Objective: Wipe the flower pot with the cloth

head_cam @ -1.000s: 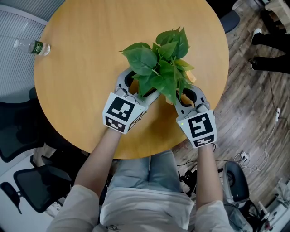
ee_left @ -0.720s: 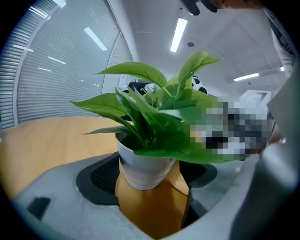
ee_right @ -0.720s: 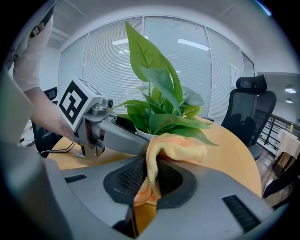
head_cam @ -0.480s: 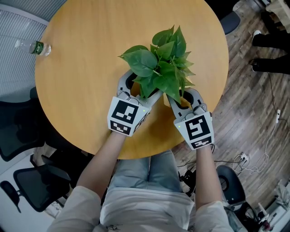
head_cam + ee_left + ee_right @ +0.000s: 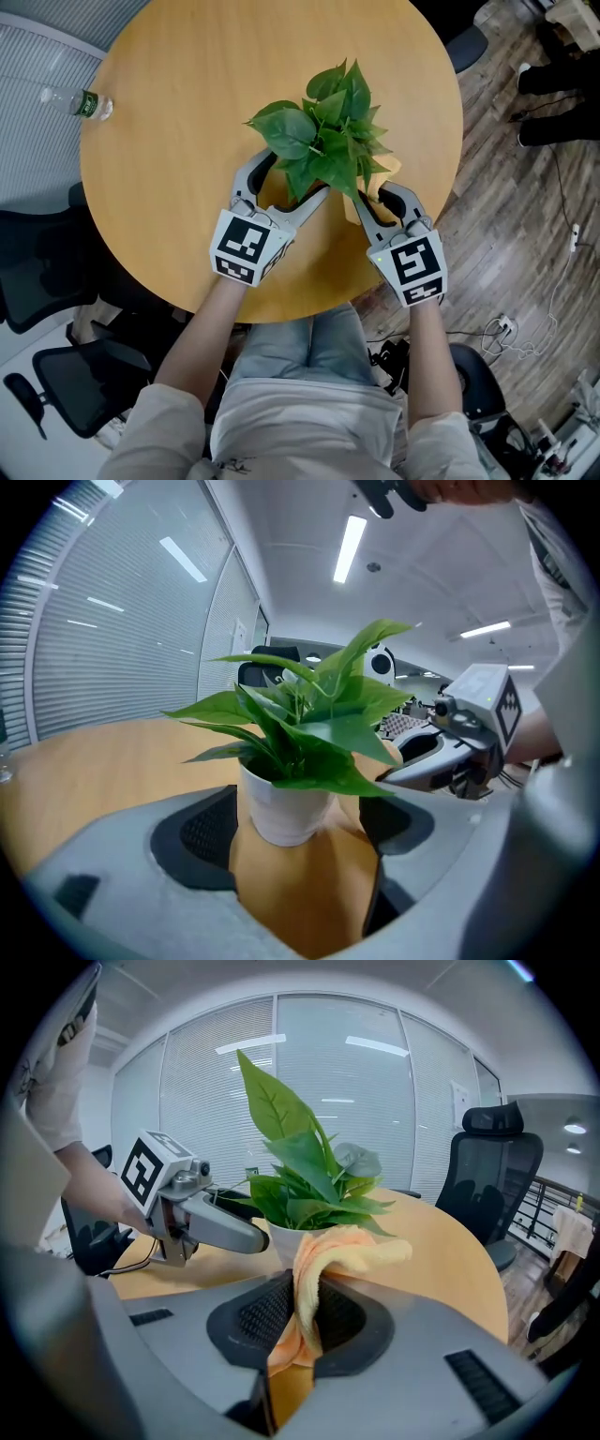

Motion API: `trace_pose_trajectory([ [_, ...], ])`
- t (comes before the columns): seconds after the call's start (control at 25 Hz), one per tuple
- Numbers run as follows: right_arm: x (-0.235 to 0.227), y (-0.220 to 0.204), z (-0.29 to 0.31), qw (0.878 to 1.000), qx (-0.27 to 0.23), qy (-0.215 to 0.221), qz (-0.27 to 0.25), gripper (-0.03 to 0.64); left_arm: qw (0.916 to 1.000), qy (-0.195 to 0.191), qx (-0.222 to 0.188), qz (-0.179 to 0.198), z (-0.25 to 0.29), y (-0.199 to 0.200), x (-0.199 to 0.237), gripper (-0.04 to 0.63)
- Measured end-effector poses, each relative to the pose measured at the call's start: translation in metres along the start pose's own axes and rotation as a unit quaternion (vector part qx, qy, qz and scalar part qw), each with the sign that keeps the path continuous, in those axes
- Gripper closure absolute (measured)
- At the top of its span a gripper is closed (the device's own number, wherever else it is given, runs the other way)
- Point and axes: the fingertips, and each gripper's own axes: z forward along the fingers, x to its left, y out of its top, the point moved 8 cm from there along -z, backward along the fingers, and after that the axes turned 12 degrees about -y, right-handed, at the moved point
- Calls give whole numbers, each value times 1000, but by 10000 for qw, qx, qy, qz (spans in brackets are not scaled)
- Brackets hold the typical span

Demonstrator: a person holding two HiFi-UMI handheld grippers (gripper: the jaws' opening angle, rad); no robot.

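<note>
A leafy green plant (image 5: pixel 323 141) stands near the front edge of a round wooden table (image 5: pixel 178 112); in the head view its leaves hide the pot. The left gripper view shows the white pot (image 5: pixel 281 803) upright at the mouth of my left gripper (image 5: pixel 300 829), whose jaws stand wide open on either side of it, apart from it. The left gripper (image 5: pixel 291 178) reaches in from the front left. My right gripper (image 5: pixel 300 1312) is shut on an orange cloth (image 5: pixel 323 1255) that drapes forward towards the pot (image 5: pixel 281 1237). It (image 5: pixel 380 199) sits at the plant's right.
A plastic water bottle (image 5: pixel 89 101) lies at the table's far left edge. Black office chairs stand around: one at the left (image 5: pixel 37 272), one beyond the table (image 5: pixel 492 1166). Wooden floor with cables (image 5: pixel 506 216) lies to the right, with a person's shoes (image 5: pixel 558 103) there.
My left gripper's jaws have spread wider around the pot and its body has drawn back slightly. The right gripper with the cloth has shifted only a little beside the plant.
</note>
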Motion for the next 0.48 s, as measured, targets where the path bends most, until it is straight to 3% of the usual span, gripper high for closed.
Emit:
trace_pose_trajectory([
  [0.48, -9, 25, -69, 9988, 52, -253, 417, 568, 9995, 122, -62, -294, -66, 36, -29, 201],
])
